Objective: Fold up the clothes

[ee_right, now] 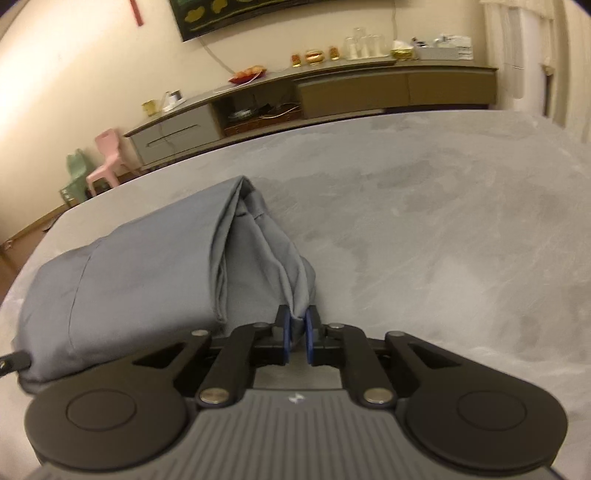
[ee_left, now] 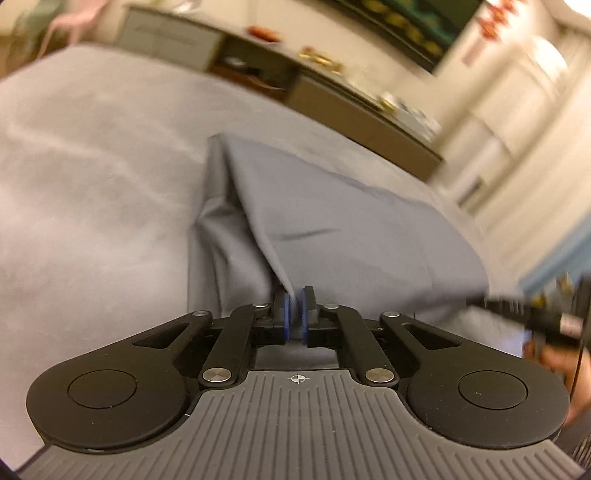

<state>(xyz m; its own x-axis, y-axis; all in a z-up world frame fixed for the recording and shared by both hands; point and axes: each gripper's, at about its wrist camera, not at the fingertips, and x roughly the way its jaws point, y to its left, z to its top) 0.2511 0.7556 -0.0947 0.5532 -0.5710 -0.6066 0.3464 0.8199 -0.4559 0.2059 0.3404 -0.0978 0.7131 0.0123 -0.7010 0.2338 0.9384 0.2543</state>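
Ribbed grey housing and black linkage arms fill the bottom of both wrist views. Ahead of them, the left gripper (ee_left: 295, 308) has its blue pads pressed together on a corner of the grey garment (ee_left: 332, 229), the fabric rising from the pinch in a taut ridge. The right gripper (ee_right: 298, 325) likewise pinches a bunched edge of the same garment (ee_right: 147, 266) between its blue pads, which stand only slightly apart around the cloth.

The garment lies folded over on itself, partly lifted at the two held corners, with its far fold resting on a bed (ee_right: 443, 221) covered in a pale grey, faintly mottled sheet. The bed spreads wide around the cloth on all sides.

Beyond the bed runs a long low cabinet (ee_right: 369, 92) along a cream wall, with open shelves and closed fronts. On its top stand clear cups (ee_right: 364, 46), small food items and a red plate (ee_right: 245, 75). A dark framed picture (ee_right: 258, 11) hangs above. At the left of the right wrist view stand a pink plastic chair (ee_right: 107, 158) and a green one (ee_right: 75, 177). The left wrist view is motion-blurred.
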